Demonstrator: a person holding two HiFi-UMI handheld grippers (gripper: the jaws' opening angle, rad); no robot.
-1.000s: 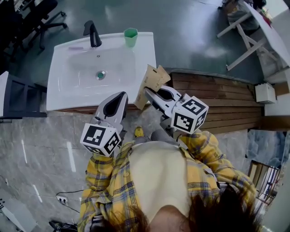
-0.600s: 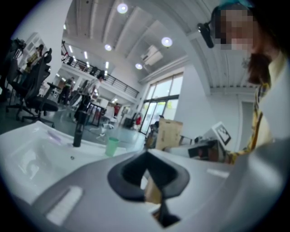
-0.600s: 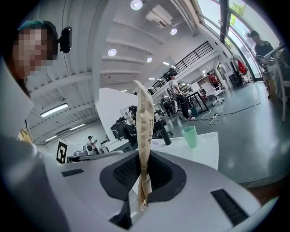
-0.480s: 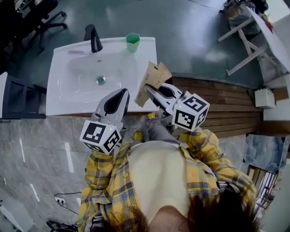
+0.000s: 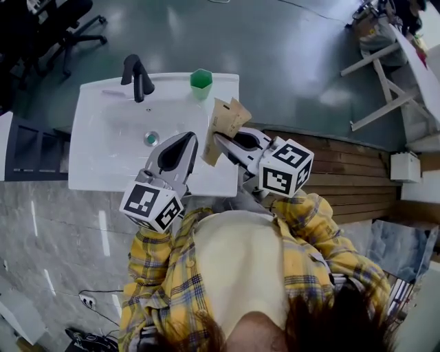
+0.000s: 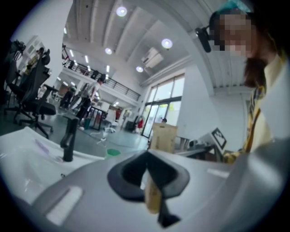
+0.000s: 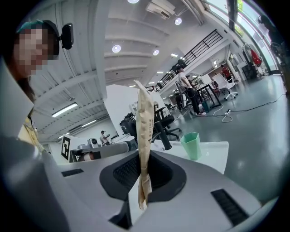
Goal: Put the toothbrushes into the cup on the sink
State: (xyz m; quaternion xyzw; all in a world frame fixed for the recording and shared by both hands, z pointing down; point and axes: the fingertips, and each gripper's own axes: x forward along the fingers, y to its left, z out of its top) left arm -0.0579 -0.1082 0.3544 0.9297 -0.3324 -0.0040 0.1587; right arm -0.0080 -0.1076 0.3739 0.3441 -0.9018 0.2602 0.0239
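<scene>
A white sink (image 5: 103,158) with a black faucet (image 5: 137,75) stands in front of me. The green cup (image 5: 201,78) (image 7: 191,145) is on the sink's back right corner. A pale purple toothbrush (image 5: 113,93) (image 6: 43,147) lies on the rim left of the faucet. My right gripper (image 5: 216,139) (image 7: 142,176) is shut on a flat brown paper packet (image 5: 223,124) (image 7: 144,131), which stands upright over the sink's front right part. My left gripper (image 5: 191,137) (image 6: 146,156) is shut beside it over the front rim, with nothing clearly in it.
A wooden platform (image 5: 337,161) lies to the right of the sink. A dark rack (image 5: 31,148) stands at its left. Black office chairs (image 5: 55,20) are at the far left, and white table legs (image 5: 385,75) at the far right. Grey tiled floor lies under me.
The sink has come nearer. Both grippers, before over the floor in front of it, now reach over its front rim. The right gripper keeps the packet.
</scene>
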